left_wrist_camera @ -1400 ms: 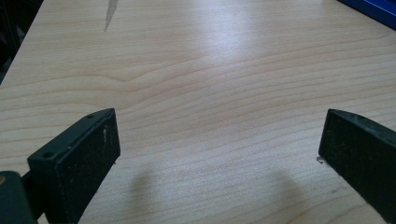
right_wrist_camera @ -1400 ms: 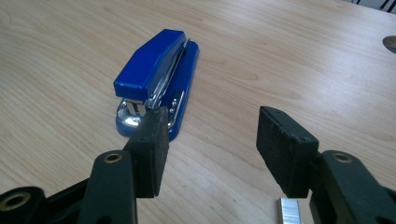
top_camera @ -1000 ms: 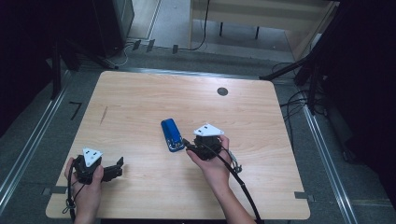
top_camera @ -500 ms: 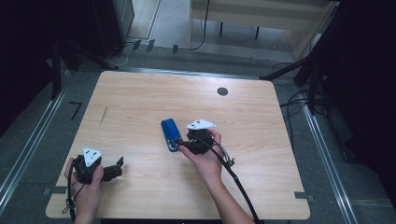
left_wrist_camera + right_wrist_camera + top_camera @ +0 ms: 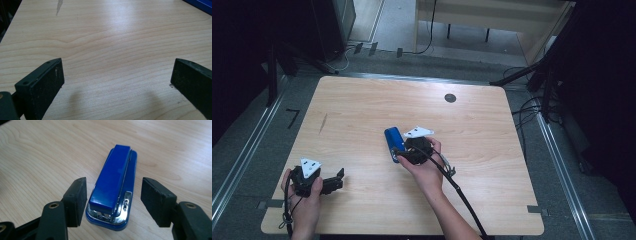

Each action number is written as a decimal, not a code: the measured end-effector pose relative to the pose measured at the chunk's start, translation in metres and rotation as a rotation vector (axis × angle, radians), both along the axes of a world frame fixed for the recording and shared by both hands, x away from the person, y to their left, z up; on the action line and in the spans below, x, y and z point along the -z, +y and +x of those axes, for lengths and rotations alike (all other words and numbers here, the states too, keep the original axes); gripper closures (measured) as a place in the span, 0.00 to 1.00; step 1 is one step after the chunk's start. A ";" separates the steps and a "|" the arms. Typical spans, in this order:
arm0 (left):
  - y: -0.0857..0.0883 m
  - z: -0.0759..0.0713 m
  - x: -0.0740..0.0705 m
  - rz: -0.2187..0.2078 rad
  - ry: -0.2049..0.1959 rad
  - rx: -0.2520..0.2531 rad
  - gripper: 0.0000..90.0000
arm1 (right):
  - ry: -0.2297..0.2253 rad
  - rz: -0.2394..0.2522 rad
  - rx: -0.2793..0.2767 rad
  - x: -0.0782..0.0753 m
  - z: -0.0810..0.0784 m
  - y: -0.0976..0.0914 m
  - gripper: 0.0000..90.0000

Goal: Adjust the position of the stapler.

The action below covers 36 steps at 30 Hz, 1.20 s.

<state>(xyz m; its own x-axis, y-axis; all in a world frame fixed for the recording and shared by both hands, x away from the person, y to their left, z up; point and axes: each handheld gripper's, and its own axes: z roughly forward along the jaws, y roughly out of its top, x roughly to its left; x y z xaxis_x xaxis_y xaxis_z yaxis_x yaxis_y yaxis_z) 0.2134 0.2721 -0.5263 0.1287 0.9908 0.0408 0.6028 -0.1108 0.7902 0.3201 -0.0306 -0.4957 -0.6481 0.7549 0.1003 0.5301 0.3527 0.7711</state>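
1. Wooden worktop (image 5: 362, 115) sits in a dim room, with cables on the floor behind it and a dark round mark (image 5: 450, 98) near its far edge.
2. Blue stapler (image 5: 393, 143) lies flat near the middle of the worktop, hinge end away from the person and metal-trimmed end (image 5: 107, 216) toward the right tongs.
3. Right tongs (image 5: 113, 200) are level with the stapler and straddle its near end. The jaws have just been opening and stand wide; there is a gap on the right side, while the left pad (image 5: 76, 200) looks very close or touching, hard to say. No squeeze yet.
4. Left tongs (image 5: 334, 180) rest low at the near left corner, well apart from the stapler, jaws wide with nothing between them (image 5: 116, 82).
5. Progress: approach looks done, with the stapler lined up between the right jaws. Probably left: close on it, lift or move it. Stapler not off the worktop yet.
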 end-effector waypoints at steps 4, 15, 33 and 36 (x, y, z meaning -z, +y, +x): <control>0.000 0.000 0.000 -0.002 0.000 0.000 0.00 | 0.025 -0.028 0.016 0.010 0.005 0.005 0.45; 0.000 0.000 0.000 0.003 0.005 0.006 0.00 | 0.030 -0.033 0.001 0.018 0.013 0.018 0.56; 0.000 0.001 0.000 0.001 0.006 0.010 0.00 | -0.027 -0.059 0.017 0.025 0.017 0.022 0.69; 0.000 0.001 0.000 0.004 0.007 0.011 0.00 | -0.038 -0.071 0.008 0.025 0.016 0.021 0.71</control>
<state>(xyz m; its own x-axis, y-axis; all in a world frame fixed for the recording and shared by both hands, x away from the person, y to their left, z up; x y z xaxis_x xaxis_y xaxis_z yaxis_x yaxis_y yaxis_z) 0.2142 0.2716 -0.5265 0.1395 0.9893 0.0433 0.6071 -0.1200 0.7855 0.3366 -0.0097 -0.5212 -0.6442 0.7645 0.0216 0.5043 0.4033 0.7636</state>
